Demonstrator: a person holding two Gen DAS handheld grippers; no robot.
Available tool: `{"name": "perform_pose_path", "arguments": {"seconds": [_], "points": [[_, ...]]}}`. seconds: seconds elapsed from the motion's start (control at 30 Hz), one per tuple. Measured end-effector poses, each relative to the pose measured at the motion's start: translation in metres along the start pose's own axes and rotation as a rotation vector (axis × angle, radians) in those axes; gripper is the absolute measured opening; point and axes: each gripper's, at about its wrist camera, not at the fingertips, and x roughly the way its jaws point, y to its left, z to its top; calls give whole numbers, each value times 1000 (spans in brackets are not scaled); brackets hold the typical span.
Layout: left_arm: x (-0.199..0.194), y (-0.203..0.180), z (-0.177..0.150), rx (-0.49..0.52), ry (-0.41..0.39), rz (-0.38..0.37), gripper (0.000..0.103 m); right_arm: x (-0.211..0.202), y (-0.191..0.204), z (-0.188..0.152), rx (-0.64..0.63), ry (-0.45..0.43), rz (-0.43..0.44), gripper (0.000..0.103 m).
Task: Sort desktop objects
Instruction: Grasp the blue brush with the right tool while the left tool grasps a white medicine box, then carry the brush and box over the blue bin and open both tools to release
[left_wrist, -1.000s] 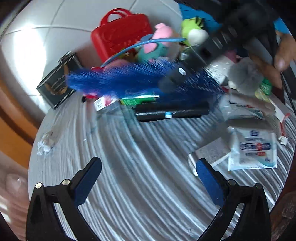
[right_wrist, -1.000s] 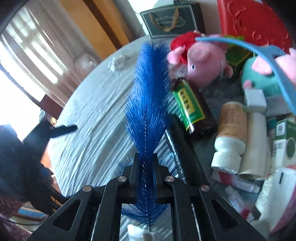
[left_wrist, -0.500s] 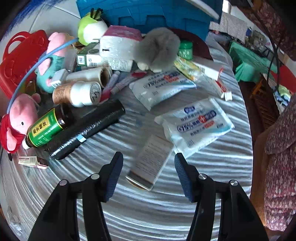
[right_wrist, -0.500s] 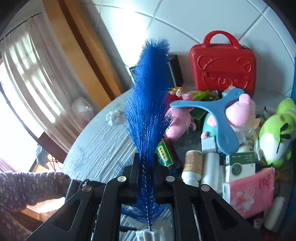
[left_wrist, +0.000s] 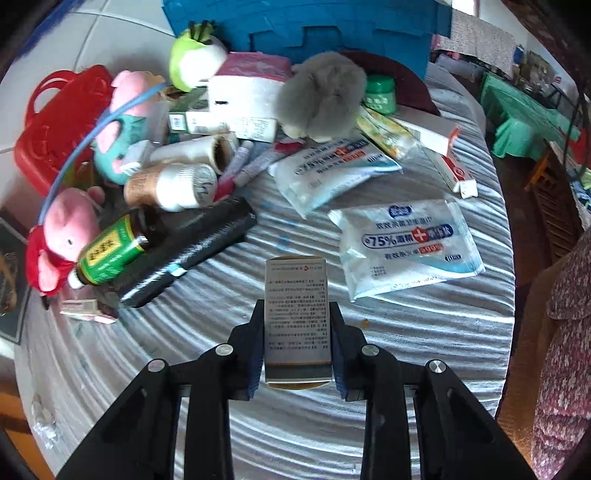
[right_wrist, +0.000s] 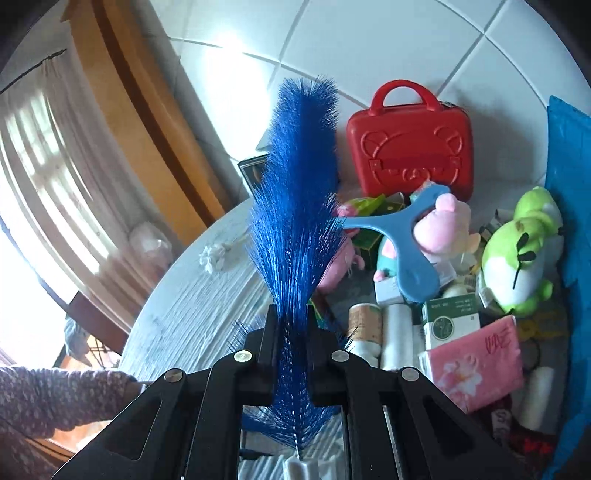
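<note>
A small printed box (left_wrist: 297, 314) is lying on the table (left_wrist: 406, 332), and the left gripper (left_wrist: 297, 325) is closing its jaws on the box's two sides. A wipes pack (left_wrist: 406, 251) is lying at two o'clock from it. The right gripper (right_wrist: 291, 325) is clamping a blue brush (right_wrist: 299, 206), bristles pointing toward twelve o'clock.

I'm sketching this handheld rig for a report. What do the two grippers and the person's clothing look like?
Both grippers are matte black plastic frames with triangular cut-outs and round silver bolt heads at the joints. The left gripper has blue pads on the inner faces of its fingers. The right gripper has the same black frame. The sleeve is purplish with a small floral print. No cables are visible.
</note>
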Motion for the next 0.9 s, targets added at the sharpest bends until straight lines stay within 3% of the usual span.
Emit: {"name": "perform_pose_path", "arguments": {"seconds": [0.1, 0.2, 0.3, 0.4, 0.53, 0.73, 0.9], "points": [[-34, 13, 19, -83, -34, 147, 30, -23, 4, 3, 9, -48, -10, 11], [-71, 21, 51, -136, -115, 275, 30, -56, 9, 8, 14, -120, -30, 11], [-100, 28, 94, -147, -220, 349, 30, -97, 12, 14, 35, -208, -52, 11], [-128, 26, 144, -159, -338, 366, 30, -151, 11, 17, 61, -311, -91, 11], [-156, -4, 224, -126, -449, 379, 30, -233, 0, 13, 96, -429, -176, 11], [-172, -69, 350, -46, -552, 369, 30, -358, -37, -5, 139, -584, -322, 12], [-163, -103, 447, -50, -587, 320, 30, -436, -86, -9, 156, -622, -415, 12]]}}
